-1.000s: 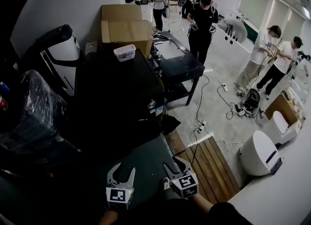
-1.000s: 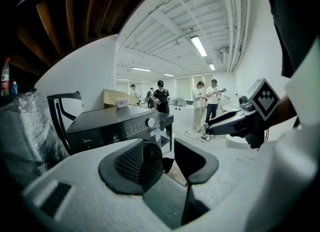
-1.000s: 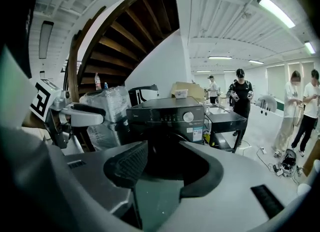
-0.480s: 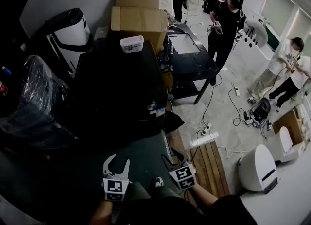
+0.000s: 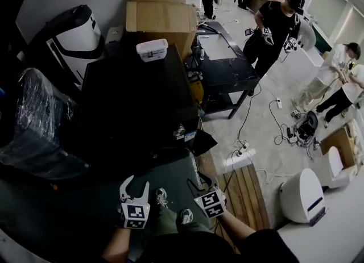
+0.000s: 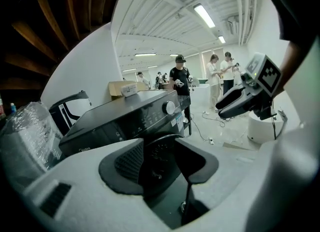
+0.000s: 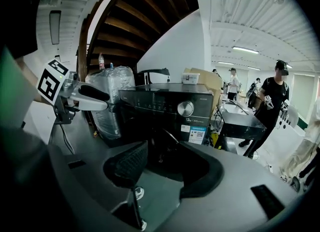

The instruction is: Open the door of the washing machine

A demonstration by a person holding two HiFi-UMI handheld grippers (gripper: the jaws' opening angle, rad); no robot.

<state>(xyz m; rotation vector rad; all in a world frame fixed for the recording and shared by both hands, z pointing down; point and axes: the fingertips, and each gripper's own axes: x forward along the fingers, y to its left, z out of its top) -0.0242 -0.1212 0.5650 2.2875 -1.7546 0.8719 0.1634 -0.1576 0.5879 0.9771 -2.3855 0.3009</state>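
Concrete floor [image 5: 267,125] strewn with cables runs to the far right, where several people stand. At the left stands the black washing machine [image 5: 136,103], with a glossy top and a silver knob [image 7: 185,108] above a white label on its front. Its door [image 7: 163,152] is lost in shadow — only a curved rim shows. Just near of it, the left gripper [image 5: 136,187] and right gripper [image 5: 198,183] hover with jaws apart — empty, touching nothing.

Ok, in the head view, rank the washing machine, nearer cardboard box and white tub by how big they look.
1. washing machine
2. nearer cardboard box, though it stands farther away
3. white tub
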